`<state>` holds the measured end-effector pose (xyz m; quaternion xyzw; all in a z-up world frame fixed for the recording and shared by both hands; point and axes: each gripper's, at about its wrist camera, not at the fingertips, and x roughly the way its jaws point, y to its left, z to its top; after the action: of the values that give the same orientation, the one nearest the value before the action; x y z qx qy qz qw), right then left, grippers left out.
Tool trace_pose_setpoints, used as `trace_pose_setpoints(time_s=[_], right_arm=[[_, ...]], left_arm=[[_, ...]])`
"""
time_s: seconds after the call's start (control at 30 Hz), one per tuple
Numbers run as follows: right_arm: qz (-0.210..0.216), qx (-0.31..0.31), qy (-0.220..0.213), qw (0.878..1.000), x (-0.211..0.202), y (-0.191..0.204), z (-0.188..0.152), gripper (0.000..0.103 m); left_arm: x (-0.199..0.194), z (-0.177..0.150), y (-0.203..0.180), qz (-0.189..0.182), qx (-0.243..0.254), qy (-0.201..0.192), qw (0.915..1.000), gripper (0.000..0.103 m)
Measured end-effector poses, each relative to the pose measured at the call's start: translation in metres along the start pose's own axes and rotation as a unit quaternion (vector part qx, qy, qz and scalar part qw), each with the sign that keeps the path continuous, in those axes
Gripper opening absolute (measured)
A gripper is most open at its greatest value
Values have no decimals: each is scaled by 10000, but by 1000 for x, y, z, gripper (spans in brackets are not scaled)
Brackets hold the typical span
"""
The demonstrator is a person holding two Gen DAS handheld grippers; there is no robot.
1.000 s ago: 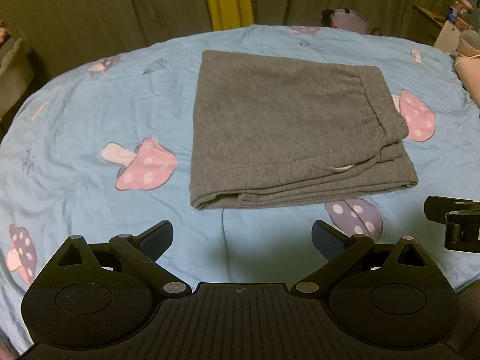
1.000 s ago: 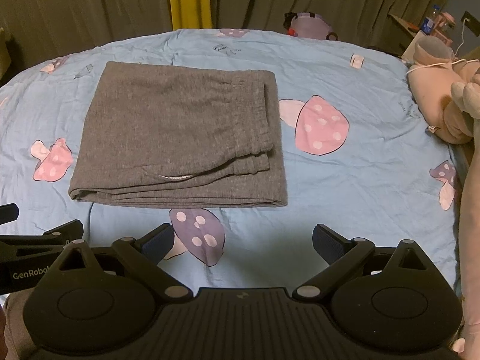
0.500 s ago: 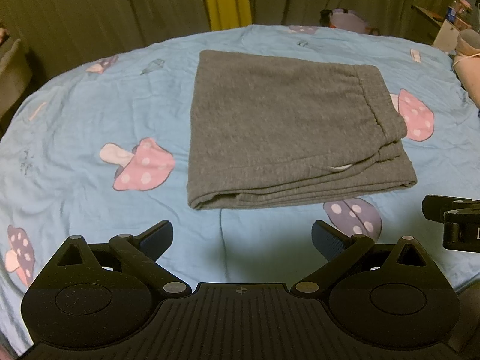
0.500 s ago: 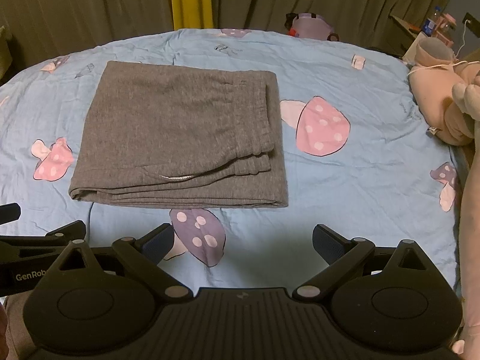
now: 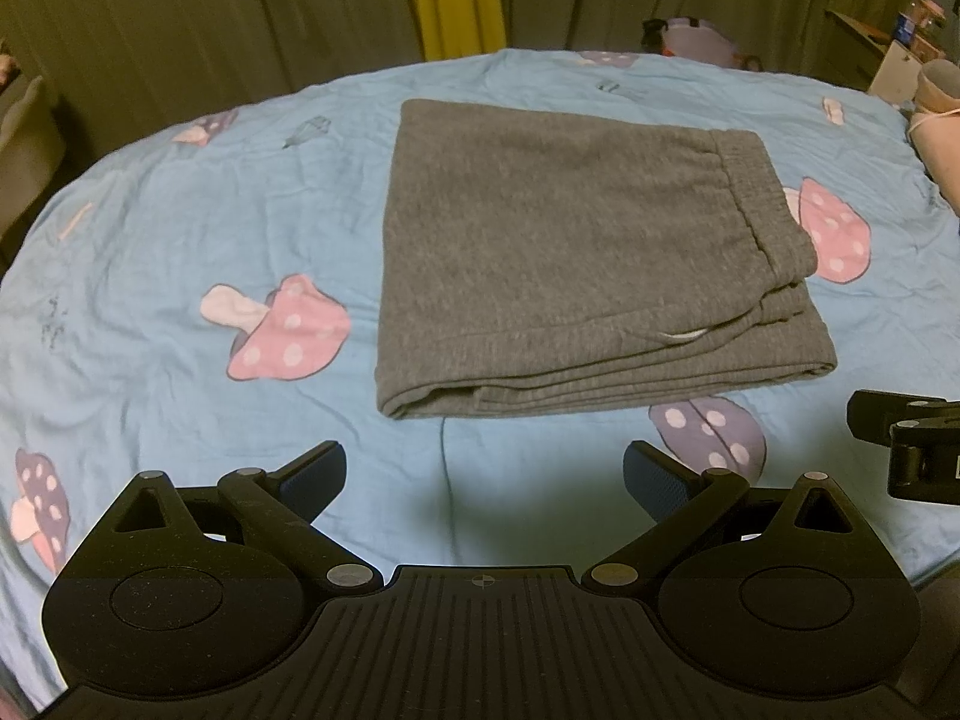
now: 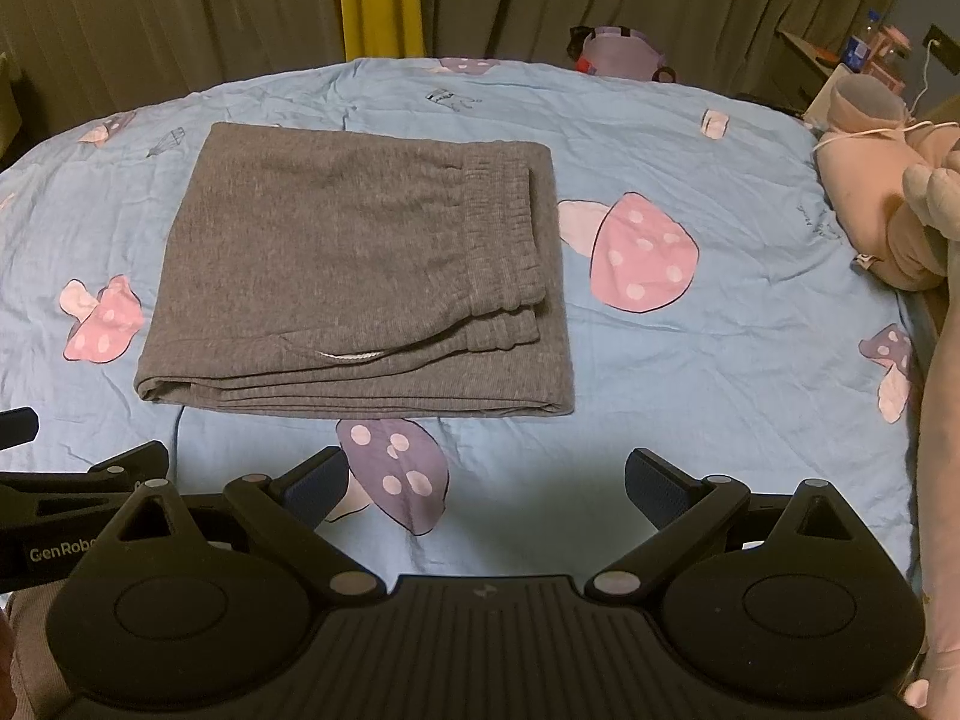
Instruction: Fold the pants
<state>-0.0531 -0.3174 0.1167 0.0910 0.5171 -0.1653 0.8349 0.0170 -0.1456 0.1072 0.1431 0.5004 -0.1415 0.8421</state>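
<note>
Finishing: grey sweatpants (image 5: 576,252) folded on mushroom-print sheet (image 5: 180,228); left gripper (image 5: 485,474) and right gripper (image 6: 487,477) spread, empty; retreat without snagging edges.

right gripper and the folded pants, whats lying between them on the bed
In the right wrist view, only blue bedsheet with a printed purple mushroom lies between the open right gripper and the folded gray pants; nothing loose lies there.

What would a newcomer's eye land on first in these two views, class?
The grey pants, folded into a neat rectangle, lie mid-bed on the blue mushroom-print sheet. A big pink mushroom sits just right of them. Both the left gripper and right gripper hang open and empty before the near edge.
</note>
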Motion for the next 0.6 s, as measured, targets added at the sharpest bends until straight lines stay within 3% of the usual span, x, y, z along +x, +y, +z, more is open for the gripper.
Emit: trace_pose_setpoints(time_s=[0.6], right_arm=[[-33, -33, -11, 10000, 0, 0, 1, 99]], left_arm=[[2, -1, 0, -32, -63, 43, 10000, 102]])
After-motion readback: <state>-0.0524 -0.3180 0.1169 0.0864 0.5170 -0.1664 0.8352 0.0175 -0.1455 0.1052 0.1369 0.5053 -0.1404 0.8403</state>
